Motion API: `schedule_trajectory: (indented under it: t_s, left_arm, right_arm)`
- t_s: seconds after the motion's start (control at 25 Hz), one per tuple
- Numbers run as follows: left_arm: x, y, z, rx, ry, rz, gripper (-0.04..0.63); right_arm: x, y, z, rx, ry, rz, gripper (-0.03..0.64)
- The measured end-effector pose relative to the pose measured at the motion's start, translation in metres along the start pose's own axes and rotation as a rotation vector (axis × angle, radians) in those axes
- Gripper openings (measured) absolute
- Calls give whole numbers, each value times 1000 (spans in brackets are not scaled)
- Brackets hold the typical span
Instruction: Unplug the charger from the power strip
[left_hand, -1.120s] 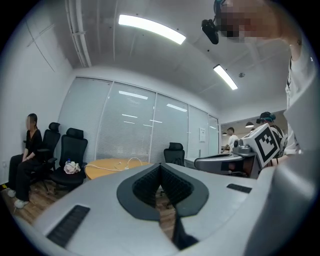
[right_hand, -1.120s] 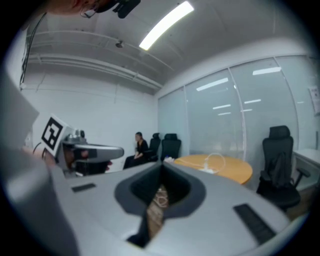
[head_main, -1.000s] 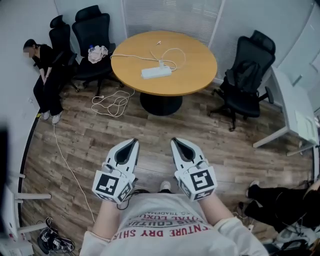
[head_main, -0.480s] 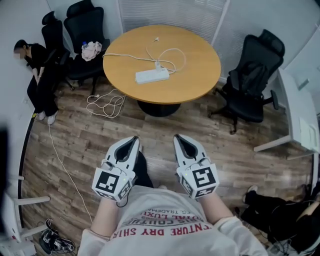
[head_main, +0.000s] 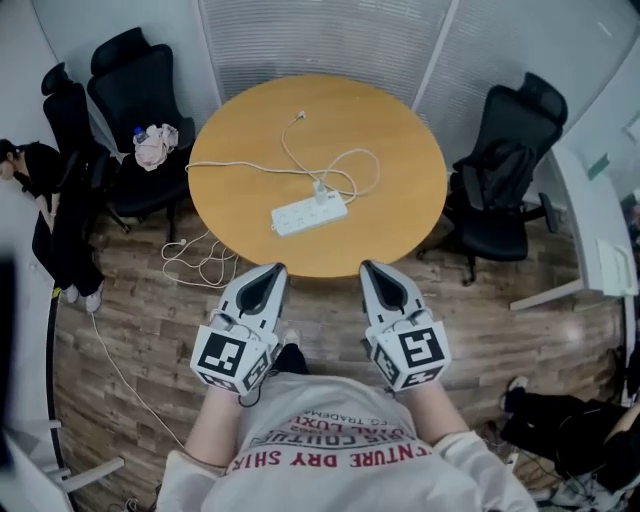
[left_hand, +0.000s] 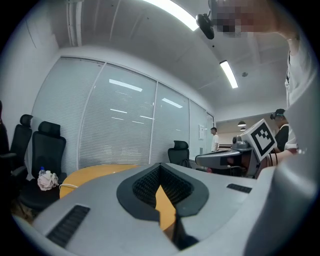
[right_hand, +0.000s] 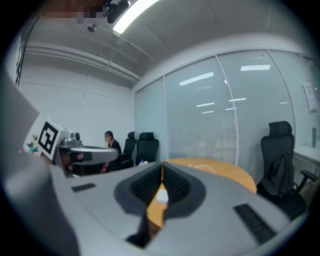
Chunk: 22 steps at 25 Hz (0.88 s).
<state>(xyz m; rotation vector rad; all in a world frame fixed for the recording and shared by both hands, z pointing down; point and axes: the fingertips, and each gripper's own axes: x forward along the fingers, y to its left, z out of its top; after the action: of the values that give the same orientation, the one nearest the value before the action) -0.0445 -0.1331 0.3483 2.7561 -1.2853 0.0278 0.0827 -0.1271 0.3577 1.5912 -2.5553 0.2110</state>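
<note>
A white power strip (head_main: 309, 215) lies on the round wooden table (head_main: 400, 130), a little towards its near edge. A small white charger (head_main: 321, 192) is plugged into the strip's far side, and its white cable (head_main: 345, 165) loops across the tabletop. My left gripper (head_main: 272, 271) and right gripper (head_main: 371, 268) are held side by side at the table's near edge, short of the strip. Both are shut with nothing in them. In the left gripper view, the left gripper (left_hand: 160, 167) points over the tabletop (left_hand: 95, 172). Through the hollow below the right gripper's (right_hand: 162, 167) closed tips shows a white blob, probably the strip (right_hand: 161, 196).
Black office chairs stand at the left (head_main: 140, 90) and right (head_main: 510, 170) of the table. A cloth (head_main: 155, 145) lies on the left chair. A person (head_main: 45, 210) sits at the far left. White cord (head_main: 195, 265) coils on the floor, and a white desk (head_main: 600, 235) is at the right.
The table has come much nearer. Both grippers, still shut and side by side, have moved forward from over the bare floor to the table's near edge.
</note>
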Motion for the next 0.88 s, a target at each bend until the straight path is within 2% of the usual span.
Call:
schedule_trajectory:
  t_s: [0.24, 0.48, 0.64, 0.88]
  left_arm:
    - [56, 85, 19, 37, 3, -63, 29]
    - [90, 136, 0, -3, 55, -89, 29]
    - [115, 156, -19, -29, 85, -74, 29]
    - [149, 174, -49, -48, 104, -58, 29]
  right_arm:
    - [92, -18, 12, 39, 10, -76, 28]
    - [149, -42, -4, 64, 91, -133, 28]
    - [180, -60, -23, 72, 170, -127, 29]
    - [226, -79, -63, 29, 293, -62, 29]
